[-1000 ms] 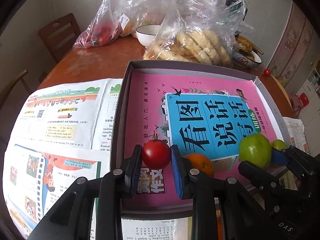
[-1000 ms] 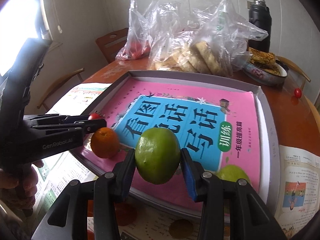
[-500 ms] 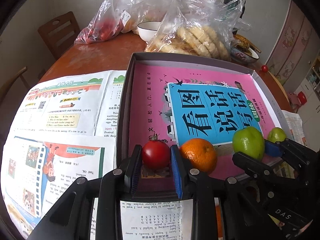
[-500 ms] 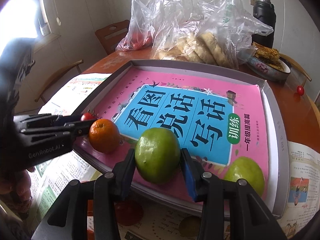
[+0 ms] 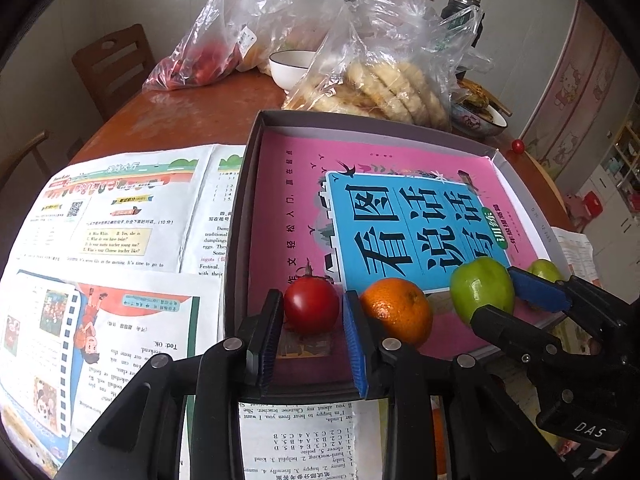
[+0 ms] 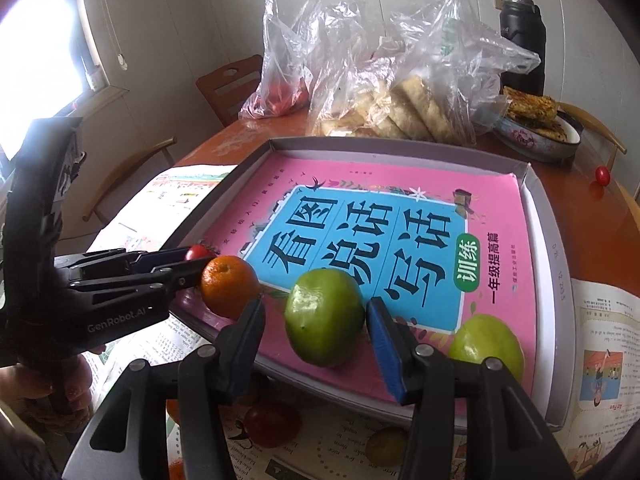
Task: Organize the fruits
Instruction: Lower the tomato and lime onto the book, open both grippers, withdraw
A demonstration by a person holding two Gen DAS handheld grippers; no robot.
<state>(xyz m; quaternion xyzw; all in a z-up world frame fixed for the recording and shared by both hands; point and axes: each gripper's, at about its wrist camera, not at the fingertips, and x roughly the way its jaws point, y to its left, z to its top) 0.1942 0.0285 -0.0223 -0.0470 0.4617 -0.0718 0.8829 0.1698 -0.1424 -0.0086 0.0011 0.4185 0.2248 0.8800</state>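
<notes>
A grey tray (image 5: 360,120) lined with a pink and blue book holds a row of fruit along its near edge. My left gripper (image 5: 311,298) has its blue pads against a red tomato (image 5: 311,306) that rests on the book; its jaws are just starting to open. An orange (image 5: 396,312) sits right beside it. My right gripper (image 6: 314,306) straddles a green fruit (image 6: 325,318) that rests in the tray; its jaws are opening, and a gap shows at the left pad. A second green fruit (image 6: 486,346) lies further right.
Plastic bags of bread (image 6: 400,120) and red fruit (image 6: 276,100), a white bowl (image 5: 290,68), a black flask (image 6: 522,40) and a food dish (image 6: 536,128) crowd the far side. A cherry tomato (image 6: 602,175) lies on the table. A dark tomato (image 6: 272,426) and a yellow fruit (image 6: 386,446) lie on the newspaper.
The right jaws have spread away from the green fruit, which now sits in the tray. The left jaws have widened only a hair around the tomato.
</notes>
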